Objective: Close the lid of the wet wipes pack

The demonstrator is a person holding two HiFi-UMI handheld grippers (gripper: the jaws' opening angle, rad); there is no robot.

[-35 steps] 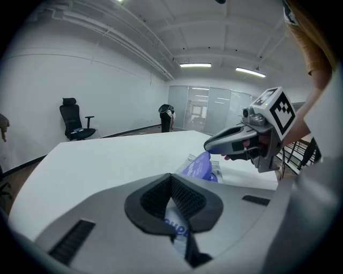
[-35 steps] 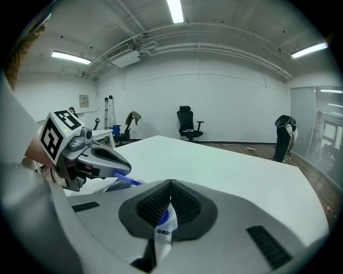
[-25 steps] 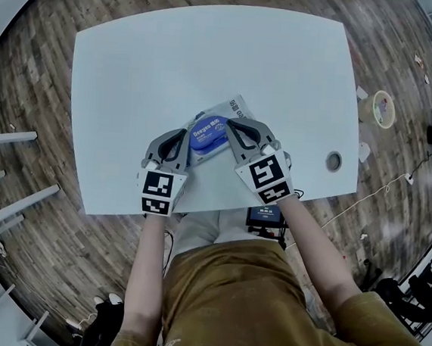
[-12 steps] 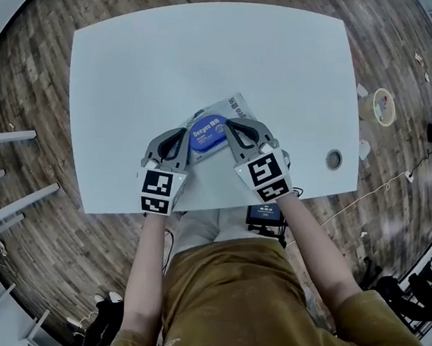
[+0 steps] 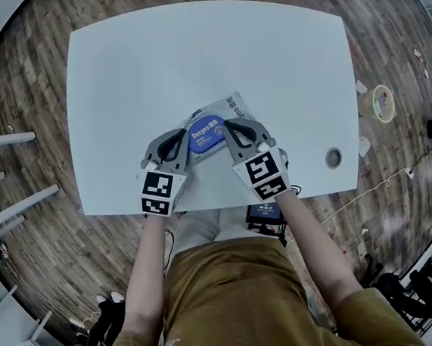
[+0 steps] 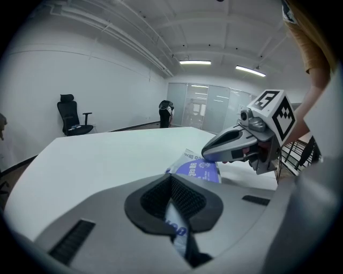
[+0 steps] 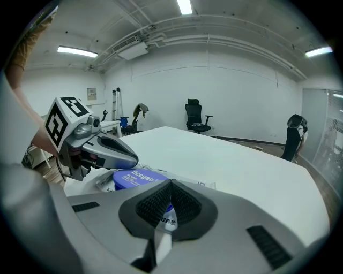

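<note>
The wet wipes pack (image 5: 235, 106) lies slanted on the white table (image 5: 135, 69), its blue lid (image 5: 207, 132) flat on top. My left gripper (image 5: 185, 133) is at the pack's near-left end, jaws together, with the pack's edge showing in the slit between them (image 6: 171, 179). My right gripper (image 5: 227, 124) is shut, and its tip rests on the lid's right edge. The left gripper view shows that tip (image 6: 206, 155) touching the lid (image 6: 201, 170). In the right gripper view the lid (image 7: 136, 177) lies just beyond my shut jaws (image 7: 170, 183), with the left gripper (image 7: 134, 159) at its far side.
A round cable hole (image 5: 333, 158) sits in the table near its right front corner. The table's front edge runs just behind both grippers. A tape roll (image 5: 384, 105) lies on the wooden floor to the right. Office chairs (image 7: 195, 120) stand far off.
Both grippers and the pack keep their places on the table. Only the head camera's view has drifted slightly.
</note>
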